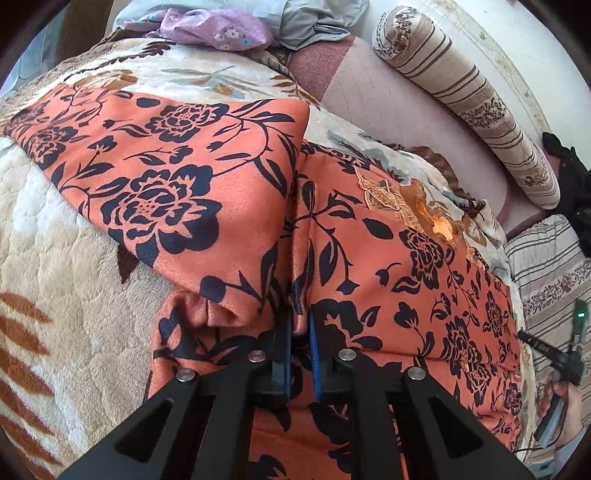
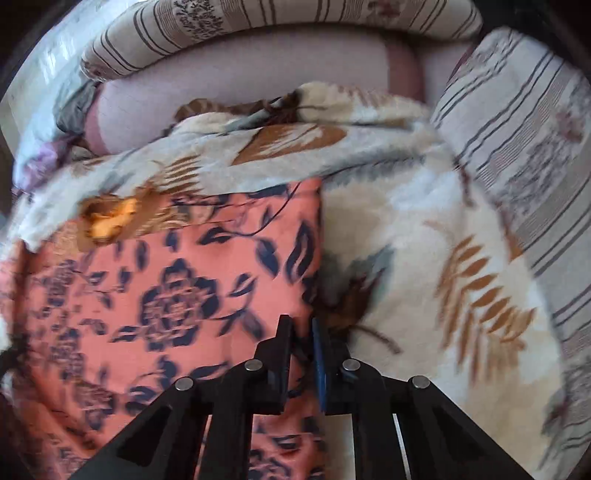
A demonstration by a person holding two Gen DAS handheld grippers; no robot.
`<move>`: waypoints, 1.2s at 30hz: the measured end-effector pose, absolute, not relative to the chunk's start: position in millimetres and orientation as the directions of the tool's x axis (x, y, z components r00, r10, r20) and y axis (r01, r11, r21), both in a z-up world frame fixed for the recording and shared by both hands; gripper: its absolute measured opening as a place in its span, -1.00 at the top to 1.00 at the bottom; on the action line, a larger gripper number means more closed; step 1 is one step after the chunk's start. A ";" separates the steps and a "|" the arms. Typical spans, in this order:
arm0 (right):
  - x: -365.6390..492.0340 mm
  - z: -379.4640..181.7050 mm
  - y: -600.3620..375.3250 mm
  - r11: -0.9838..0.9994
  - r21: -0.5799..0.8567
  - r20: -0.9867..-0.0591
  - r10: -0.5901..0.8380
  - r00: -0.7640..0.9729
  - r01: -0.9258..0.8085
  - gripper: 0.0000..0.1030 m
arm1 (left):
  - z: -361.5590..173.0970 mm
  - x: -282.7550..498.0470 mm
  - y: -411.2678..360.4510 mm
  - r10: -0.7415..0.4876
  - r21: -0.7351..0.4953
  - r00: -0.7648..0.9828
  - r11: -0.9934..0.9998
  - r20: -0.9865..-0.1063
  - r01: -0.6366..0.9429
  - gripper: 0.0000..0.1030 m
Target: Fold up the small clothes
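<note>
My left gripper [image 1: 300,332] and right gripper [image 2: 302,339] each pinch the orange floral garment [image 1: 229,206], which stretches away across the bed's blanket [image 1: 55,258].

Garment [image 1: 207,177]: orange, satin-like sheen, printed with black roses, leaves and vine stems; gold embroidered lace trim [image 1: 399,199] at its neckline. In the right wrist view the same garment [image 2: 177,288] reads salmon-orange with dark navy flowers, blurred.

Blanket [image 1: 55,236]: cream plush, rust-brown fern leaves, grey-blue leaf patches.

Bolster pillow [image 1: 469,99]: beige with brown and white stripes, bands of small brown floral print.

Striped pillow [image 2: 524,155]: pale grey-beige, thin dark stripes, floral band.

Sheet [image 1: 384,96]: pale pink, faint quilted grid, darker rose border.

Crumpled cloth [image 1: 221,27]: lilac, small blue-white flowers; beside it grey-blue fabric [image 1: 314,18].

Left gripper [image 1: 300,332] and right gripper [image 2: 303,332]: black arms, blue pads, silver rivets.
</note>
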State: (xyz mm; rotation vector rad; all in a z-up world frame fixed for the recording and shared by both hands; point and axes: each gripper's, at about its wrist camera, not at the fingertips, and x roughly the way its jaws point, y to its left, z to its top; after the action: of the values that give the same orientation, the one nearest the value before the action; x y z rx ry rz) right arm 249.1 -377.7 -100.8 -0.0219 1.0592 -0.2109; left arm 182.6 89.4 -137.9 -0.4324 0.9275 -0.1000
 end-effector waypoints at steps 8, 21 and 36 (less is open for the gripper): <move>251.0 -78.5 -437.9 0.862 0.416 -0.783 0.178 0.596 0.290 -0.99 | -134.5 179.8 84.7 -0.243 -0.378 0.609 0.920 -0.755 -0.102 0.79; 324.5 -109.7 -390.2 0.929 0.338 -0.856 0.238 0.458 0.148 0.72 | -134.6 184.1 83.7 -0.249 -0.386 0.608 0.917 -0.754 -0.103 0.79; 305.3 -83.8 -427.1 0.903 0.188 -0.832 -0.062 0.551 0.386 -0.04 | -134.9 188.2 81.0 -0.236 -0.368 0.608 0.925 -0.758 -0.099 0.79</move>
State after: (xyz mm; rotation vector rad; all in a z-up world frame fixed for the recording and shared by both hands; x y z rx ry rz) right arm 305.3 -427.1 -83.8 0.3729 0.9556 -0.2725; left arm 188.2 81.0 -134.9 -0.3970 0.9199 -0.0814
